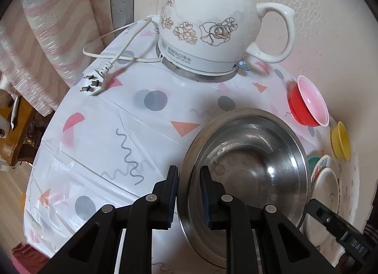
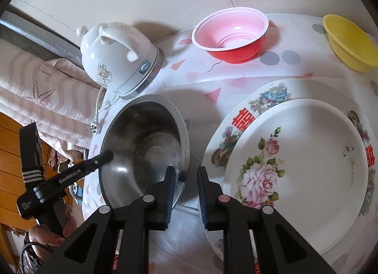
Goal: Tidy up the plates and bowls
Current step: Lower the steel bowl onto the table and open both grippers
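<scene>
The steel bowl [image 1: 245, 170] sits near the tabletop's [image 1: 99, 146] front edge, beside the stacked plates [image 2: 295, 167]. The left gripper [image 1: 189, 174] and the right gripper [image 2: 186, 174] each straddle its rim, jaws narrowly parted, not visibly pinching. Uneven lifting could slip the slick rim, knocking the plates.

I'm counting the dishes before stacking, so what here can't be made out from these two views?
- Teal dish, left wrist view: mostly behind the steel bowl.
- Rose plate, right wrist view: near edge covered by the right gripper.
- Patterned plate beneath it: mostly covered.
- Yellow bowl: cut off by the edge.
</scene>
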{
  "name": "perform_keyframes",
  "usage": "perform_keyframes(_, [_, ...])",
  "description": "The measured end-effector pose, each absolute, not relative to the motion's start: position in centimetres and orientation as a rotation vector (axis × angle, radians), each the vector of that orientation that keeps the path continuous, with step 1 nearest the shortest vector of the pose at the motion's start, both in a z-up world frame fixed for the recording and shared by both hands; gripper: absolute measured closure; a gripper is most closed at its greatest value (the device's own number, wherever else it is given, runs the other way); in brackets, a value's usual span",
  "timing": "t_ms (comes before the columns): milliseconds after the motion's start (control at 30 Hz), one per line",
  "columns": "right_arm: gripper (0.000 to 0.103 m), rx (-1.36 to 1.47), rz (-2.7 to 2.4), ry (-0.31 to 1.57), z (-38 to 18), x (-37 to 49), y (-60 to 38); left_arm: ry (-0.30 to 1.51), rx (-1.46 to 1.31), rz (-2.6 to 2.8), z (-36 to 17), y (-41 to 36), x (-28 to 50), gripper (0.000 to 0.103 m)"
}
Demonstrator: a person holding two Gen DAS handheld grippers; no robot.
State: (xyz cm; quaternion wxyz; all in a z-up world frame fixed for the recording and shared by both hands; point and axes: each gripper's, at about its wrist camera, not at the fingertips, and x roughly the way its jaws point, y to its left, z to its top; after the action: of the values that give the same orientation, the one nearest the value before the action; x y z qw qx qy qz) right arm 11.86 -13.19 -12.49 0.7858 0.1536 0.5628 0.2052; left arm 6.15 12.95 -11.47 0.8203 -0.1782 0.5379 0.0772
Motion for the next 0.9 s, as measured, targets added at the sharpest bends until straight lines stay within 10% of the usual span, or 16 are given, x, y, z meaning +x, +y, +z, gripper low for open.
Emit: perform_keyframes(900, [0.081,0.525,0.302,1.089,-9.9,10.4,-22.6,1.084,-0.210,-0.038,-6.8,2.2,7.5,0.033])
